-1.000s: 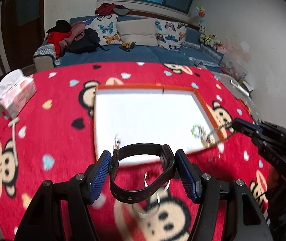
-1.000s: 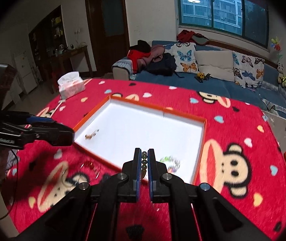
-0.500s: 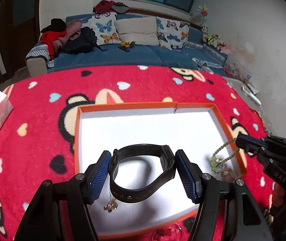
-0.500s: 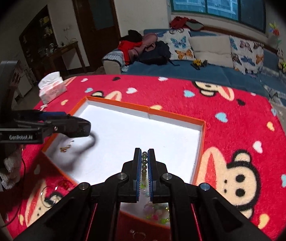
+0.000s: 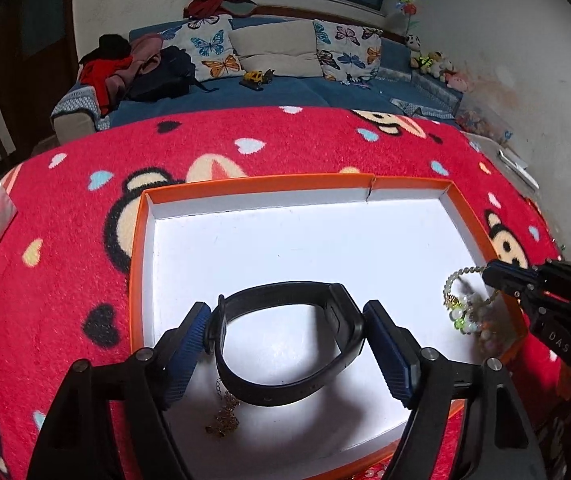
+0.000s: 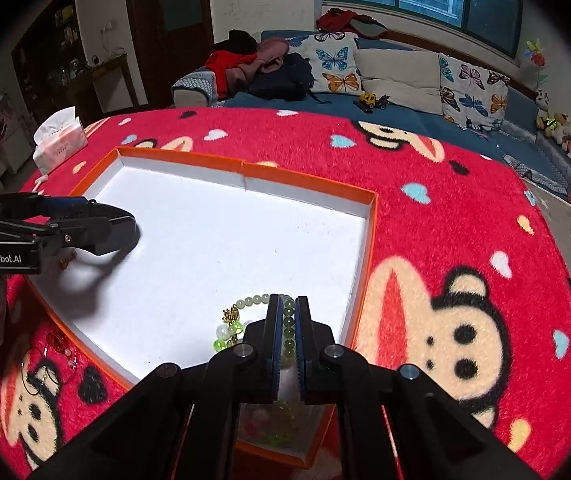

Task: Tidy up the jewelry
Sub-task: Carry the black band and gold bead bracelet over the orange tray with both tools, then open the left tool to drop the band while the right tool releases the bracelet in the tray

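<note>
We're dropping the black band (image 5: 285, 344) from the just-widening left gripper (image 5: 287, 354) into the near-left tray (image 5: 269, 188), right gripper (image 6: 288, 344) pinching the bead bracelet (image 6: 261, 308), so we're lifting clear slowly.

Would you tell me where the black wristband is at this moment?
In the left wrist view the black wristband sits between the left gripper's just-opened jaws, over the near left part of the orange tray, beside a small gold chain.
</note>
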`<state>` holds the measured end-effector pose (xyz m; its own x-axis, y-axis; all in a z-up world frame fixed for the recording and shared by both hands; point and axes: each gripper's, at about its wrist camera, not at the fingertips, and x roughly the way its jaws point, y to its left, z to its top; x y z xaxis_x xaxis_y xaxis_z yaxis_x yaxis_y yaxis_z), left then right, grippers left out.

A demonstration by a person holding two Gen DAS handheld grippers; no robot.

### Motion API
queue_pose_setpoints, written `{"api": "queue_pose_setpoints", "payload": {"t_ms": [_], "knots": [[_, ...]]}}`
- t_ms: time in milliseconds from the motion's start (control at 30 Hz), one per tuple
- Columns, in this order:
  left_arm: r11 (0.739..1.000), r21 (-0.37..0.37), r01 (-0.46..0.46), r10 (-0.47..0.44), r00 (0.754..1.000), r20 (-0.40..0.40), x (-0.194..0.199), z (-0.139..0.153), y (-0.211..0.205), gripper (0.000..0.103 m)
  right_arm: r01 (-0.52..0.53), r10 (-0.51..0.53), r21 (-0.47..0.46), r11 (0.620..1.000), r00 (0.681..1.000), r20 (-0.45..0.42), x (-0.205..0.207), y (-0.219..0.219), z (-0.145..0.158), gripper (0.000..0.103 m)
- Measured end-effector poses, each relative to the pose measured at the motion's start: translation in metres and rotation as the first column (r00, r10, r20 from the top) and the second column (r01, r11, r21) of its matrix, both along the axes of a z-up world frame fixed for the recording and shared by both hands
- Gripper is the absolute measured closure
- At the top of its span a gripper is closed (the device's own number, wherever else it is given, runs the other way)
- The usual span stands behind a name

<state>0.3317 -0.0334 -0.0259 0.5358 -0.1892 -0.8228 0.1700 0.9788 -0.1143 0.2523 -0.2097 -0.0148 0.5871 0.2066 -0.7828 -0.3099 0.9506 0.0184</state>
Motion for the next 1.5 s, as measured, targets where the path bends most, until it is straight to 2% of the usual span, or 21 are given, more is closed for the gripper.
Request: {"api": "queue_pose_setpoints", "payload": {"t_ms": [133,567,700,767,933,1267,1500], "knots": [[0.999,0.030,0.015,-0.015,1.000,-0.005,-0.005,-0.003,-0.004,0.017,-0.002,0.002,0.000,1.000,1.000,-0.011,-0.003,0.000,-0.003,0.095],[0.998,0.050,0.037,-0.036,0.999,-0.014,-0.009,-0.009,-0.007,0.016,-0.008,0.007,-0.007,1.000,1.000,-0.016,-0.010,0.001,-0.003,0.093],[0.996,0.075,0.056,-0.055,0.998,-0.012,-0.011,-0.009,-0.011,0.016,-0.010,0.009,-0.008,1.000,1.000,-0.013,-0.011,0.003,-0.002,0.080],[0.995,0.079,0.061,-0.061,0.998,-0.010,-0.012,-0.007,-0.012,0.015,-0.011,0.010,-0.003,1.000,1.000,-0.008,-0.012,0.003,0.000,0.078],[0.997,0.049,0.066,-0.066,0.998,-0.005,-0.015,-0.003,-0.009,0.015,-0.016,0.016,0.003,1.000,1.000,0.006,-0.016,0.004,0.005,0.077],[0.998,0.002,0.065,-0.064,0.996,-0.058,-0.014,-0.006,-0.003,0.013,-0.030,0.030,0.001,1.000,0.999,0.011,-0.027,0.004,0.007,0.077],[0.997,0.012,0.076,-0.075,0.995,-0.072,-0.014,-0.011,-0.006,0.013,-0.030,0.030,0.001,1.000,0.999,0.012,-0.029,0.004,0.006,0.077]]}}
